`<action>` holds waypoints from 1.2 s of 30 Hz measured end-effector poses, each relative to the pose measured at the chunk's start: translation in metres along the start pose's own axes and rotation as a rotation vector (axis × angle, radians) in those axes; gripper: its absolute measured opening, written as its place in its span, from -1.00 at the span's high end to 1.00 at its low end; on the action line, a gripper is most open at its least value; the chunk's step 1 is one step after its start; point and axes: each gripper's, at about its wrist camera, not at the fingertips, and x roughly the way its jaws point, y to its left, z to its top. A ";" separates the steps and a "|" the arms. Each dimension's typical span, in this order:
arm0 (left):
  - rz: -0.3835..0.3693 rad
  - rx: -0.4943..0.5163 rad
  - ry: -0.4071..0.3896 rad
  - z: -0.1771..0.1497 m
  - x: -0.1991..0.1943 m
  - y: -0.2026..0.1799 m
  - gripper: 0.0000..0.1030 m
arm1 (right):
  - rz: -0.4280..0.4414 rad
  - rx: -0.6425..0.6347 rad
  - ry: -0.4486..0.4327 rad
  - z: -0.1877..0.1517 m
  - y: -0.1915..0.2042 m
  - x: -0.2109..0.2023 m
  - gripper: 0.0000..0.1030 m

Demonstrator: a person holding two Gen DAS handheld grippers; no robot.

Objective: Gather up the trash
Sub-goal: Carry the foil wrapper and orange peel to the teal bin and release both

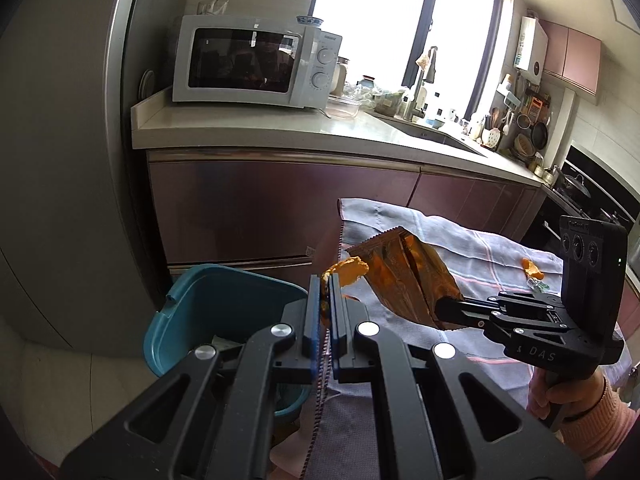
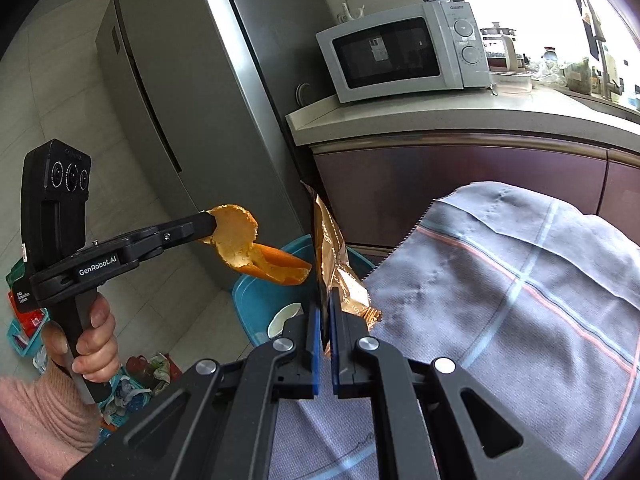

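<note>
Kitchen; checked cloth [image 2: 520,300] beside teal bin [image 1: 208,312].

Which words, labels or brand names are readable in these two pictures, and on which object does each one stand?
"GenRobot.AI": side of the left gripper.
"DAS": body of the right gripper.
"Data Acquisition System": small label low on the left gripper, barely legible.
Brand on the microwave, above the dials: too small to read.
Script on the copper snack wrapper: too distorted to read.
</note>
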 end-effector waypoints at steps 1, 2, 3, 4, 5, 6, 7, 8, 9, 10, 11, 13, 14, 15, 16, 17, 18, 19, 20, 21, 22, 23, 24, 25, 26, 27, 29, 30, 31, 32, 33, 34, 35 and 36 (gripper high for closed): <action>0.010 -0.007 0.002 0.000 0.001 0.004 0.91 | 0.003 -0.005 0.005 0.002 0.002 0.004 0.94; 0.020 -0.015 0.006 0.000 0.003 0.009 0.91 | 0.010 -0.008 0.011 0.004 0.005 0.009 0.94; 0.026 -0.023 0.009 0.000 0.005 0.013 0.91 | 0.017 -0.009 0.018 0.007 0.006 0.014 0.94; 0.034 -0.031 0.014 -0.001 0.007 0.019 0.91 | 0.021 -0.010 0.025 0.010 0.007 0.020 0.94; 0.045 -0.039 0.019 -0.001 0.009 0.024 0.91 | 0.027 -0.010 0.032 0.012 0.007 0.025 0.94; 0.052 -0.048 0.024 -0.002 0.012 0.028 0.91 | 0.032 -0.011 0.041 0.015 0.007 0.030 0.94; 0.058 -0.056 0.030 -0.003 0.015 0.033 0.91 | 0.035 -0.012 0.049 0.018 0.007 0.036 0.94; 0.067 -0.064 0.037 -0.004 0.017 0.037 0.91 | 0.036 -0.015 0.056 0.020 0.007 0.041 0.94; 0.073 -0.070 0.042 -0.005 0.020 0.039 0.91 | 0.039 -0.018 0.064 0.022 0.007 0.046 0.94; 0.079 -0.077 0.047 -0.006 0.023 0.044 0.91 | 0.042 -0.020 0.073 0.025 0.007 0.051 0.94; 0.085 -0.083 0.054 -0.008 0.026 0.048 0.91 | 0.043 -0.025 0.081 0.027 0.007 0.057 0.94; 0.095 -0.093 0.067 -0.011 0.034 0.057 0.91 | 0.042 -0.032 0.102 0.032 0.006 0.068 0.94; 0.100 -0.099 0.076 -0.012 0.038 0.061 0.91 | 0.041 -0.034 0.112 0.033 0.006 0.074 0.94; 0.105 -0.103 0.083 -0.014 0.043 0.063 0.91 | 0.039 -0.038 0.122 0.034 0.006 0.080 0.94; 0.108 -0.107 0.090 -0.015 0.047 0.067 0.91 | 0.037 -0.039 0.132 0.035 0.007 0.086 0.94; 0.112 -0.113 0.099 -0.016 0.051 0.070 0.91 | 0.034 -0.039 0.141 0.035 0.007 0.092 0.94; 0.116 -0.117 0.106 -0.018 0.055 0.072 0.91 | 0.032 -0.040 0.152 0.036 0.007 0.097 0.94; 0.119 -0.119 0.112 -0.019 0.058 0.074 0.91 | 0.030 -0.041 0.162 0.035 0.008 0.103 0.94; 0.121 -0.123 0.119 -0.021 0.062 0.076 0.91 | 0.025 -0.043 0.172 0.035 0.009 0.108 0.94; 0.121 -0.129 0.127 -0.023 0.065 0.077 0.91 | 0.023 -0.045 0.182 0.035 0.009 0.114 0.94; 0.121 -0.134 0.134 -0.025 0.068 0.080 0.91 | 0.020 -0.044 0.194 0.035 0.009 0.120 0.94; 0.123 -0.137 0.140 -0.027 0.072 0.082 0.91 | 0.014 -0.042 0.204 0.035 0.009 0.125 0.94; 0.127 -0.139 0.146 -0.028 0.075 0.083 0.91 | 0.012 -0.039 0.214 0.035 0.008 0.130 0.93; 0.128 -0.142 0.151 -0.030 0.079 0.085 0.91 | 0.009 -0.035 0.226 0.035 0.008 0.135 0.93; 0.128 -0.146 0.158 -0.032 0.083 0.086 0.91 | 0.005 -0.030 0.236 0.035 0.007 0.140 0.92; 0.131 -0.149 0.164 -0.033 0.086 0.087 0.91 | 0.004 -0.022 0.250 0.034 0.006 0.145 0.92; 0.131 -0.157 0.176 -0.036 0.094 0.089 0.91 | 0.008 -0.006 0.266 0.035 0.004 0.150 0.91; 0.132 -0.162 0.181 -0.038 0.098 0.090 0.91 | 0.005 -0.008 0.270 0.036 0.004 0.151 0.90; 0.132 -0.167 0.187 -0.039 0.102 0.091 0.91 | -0.002 -0.011 0.273 0.035 0.005 0.153 0.89; 0.130 -0.169 0.193 -0.040 0.105 0.092 0.91 | -0.005 -0.011 0.280 0.035 0.005 0.154 0.86; 0.132 -0.170 0.200 -0.042 0.108 0.092 0.91 | -0.007 -0.012 0.286 0.036 0.005 0.157 0.85; 0.134 -0.173 0.206 -0.043 0.111 0.093 0.91 | -0.013 -0.011 0.293 0.035 0.005 0.159 0.84; 0.131 -0.173 0.210 -0.044 0.114 0.093 0.90 | -0.013 -0.008 0.301 0.035 0.005 0.162 0.84; 0.132 -0.173 0.214 -0.044 0.117 0.094 0.89 | -0.013 -0.005 0.307 0.035 0.005 0.165 0.84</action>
